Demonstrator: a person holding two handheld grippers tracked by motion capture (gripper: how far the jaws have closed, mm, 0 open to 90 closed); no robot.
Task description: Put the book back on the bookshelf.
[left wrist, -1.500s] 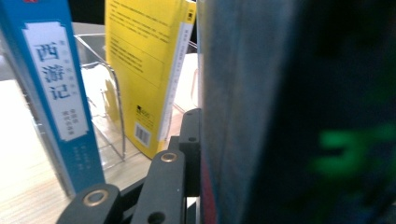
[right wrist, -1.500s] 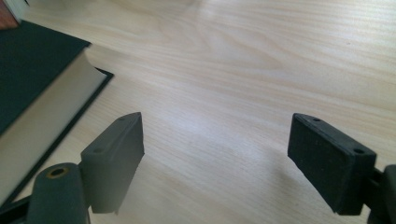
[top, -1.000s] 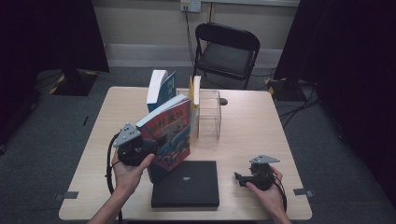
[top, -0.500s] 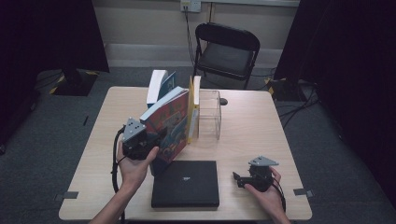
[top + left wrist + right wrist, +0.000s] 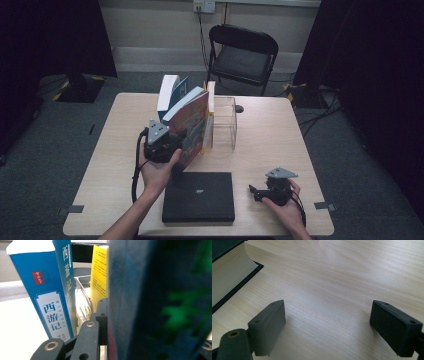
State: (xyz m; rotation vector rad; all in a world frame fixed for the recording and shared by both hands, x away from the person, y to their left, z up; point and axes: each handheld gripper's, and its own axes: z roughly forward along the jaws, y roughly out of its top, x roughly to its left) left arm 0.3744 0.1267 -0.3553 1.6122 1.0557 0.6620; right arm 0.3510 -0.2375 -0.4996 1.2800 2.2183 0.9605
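Note:
My left gripper (image 5: 176,148) is shut on a colourful book (image 5: 193,120), which it holds nearly upright at the middle of the table. In the left gripper view that book (image 5: 155,302) stands blurred against the jaw. Beside it stand a blue book (image 5: 168,90) with white Chinese lettering (image 5: 47,302) and a thin yellow book (image 5: 209,114), which leans on a clear stand (image 5: 226,122). My right gripper (image 5: 255,192) rests low at the front right. Its jaws (image 5: 327,320) have just been opening and stand wide over bare wood, nothing between them.
A thick black book (image 5: 200,196) lies flat at the table's front edge; its page block (image 5: 227,267) is left of my right gripper. The wooden table (image 5: 270,135) is bare on its right half. A black folding chair (image 5: 242,55) stands behind it.
My left hand has carried the colourful book away from the person and a little right, up against the standing books, and tipped it more upright. The right hand has kept still.

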